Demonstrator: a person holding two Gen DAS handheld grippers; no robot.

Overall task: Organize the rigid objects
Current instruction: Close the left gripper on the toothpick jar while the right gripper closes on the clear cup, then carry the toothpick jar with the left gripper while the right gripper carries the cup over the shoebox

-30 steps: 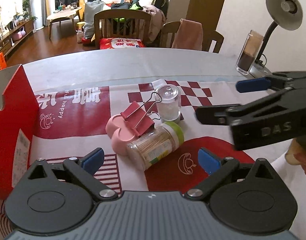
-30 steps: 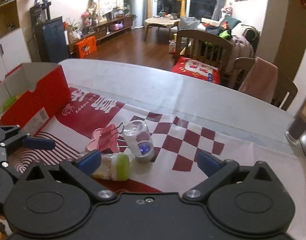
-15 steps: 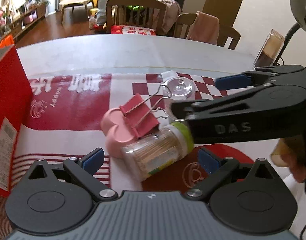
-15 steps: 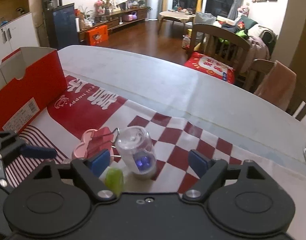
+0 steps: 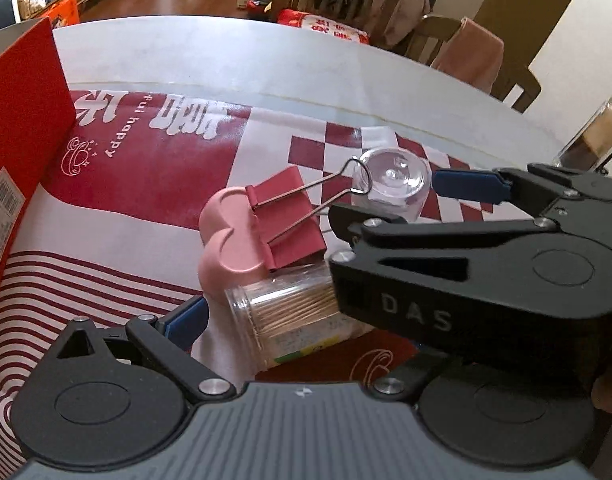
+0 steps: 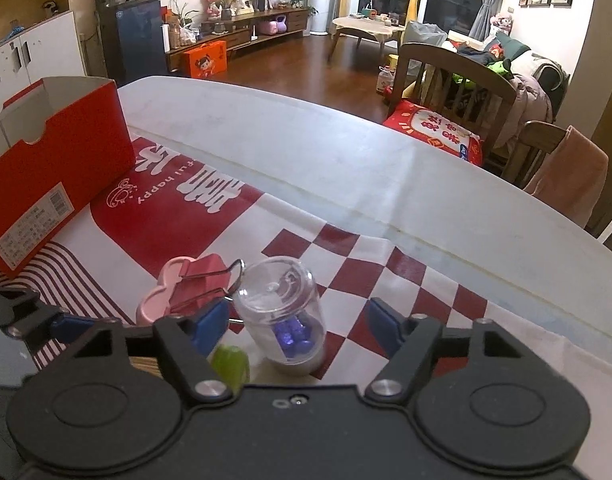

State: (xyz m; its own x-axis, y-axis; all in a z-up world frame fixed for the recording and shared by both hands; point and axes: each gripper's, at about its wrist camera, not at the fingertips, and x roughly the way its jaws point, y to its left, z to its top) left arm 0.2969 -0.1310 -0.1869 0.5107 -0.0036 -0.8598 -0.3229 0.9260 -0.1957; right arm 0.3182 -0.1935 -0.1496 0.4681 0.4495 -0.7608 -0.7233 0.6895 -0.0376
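Right wrist view: right gripper (image 6: pixel 298 322) straddles clear jar (image 6: pixel 284 314), jaws closing, pads not yet touching. Jar upright mid-mat, touching pink clip (image 5: pixel 284 222), toothpick bottle (image 5: pixel 290 320) beside. Left gripper (image 5: pixel 306 320) spread, empty. Step: grasp jar. Next: clamp, lift clear of clip wire, carry to red box (image 6: pixel 58 168) at table's left edge.

right gripper (image 6: pixel 298 320) closing, left gripper (image 5: pixel 306 320) seemingly open

Binder clip (image 5: pixel 284 220) lies on the heart-shaped case (image 5: pixel 230 244), between jar (image 5: pixel 398 186) and toothpick bottle (image 5: pixel 290 320).
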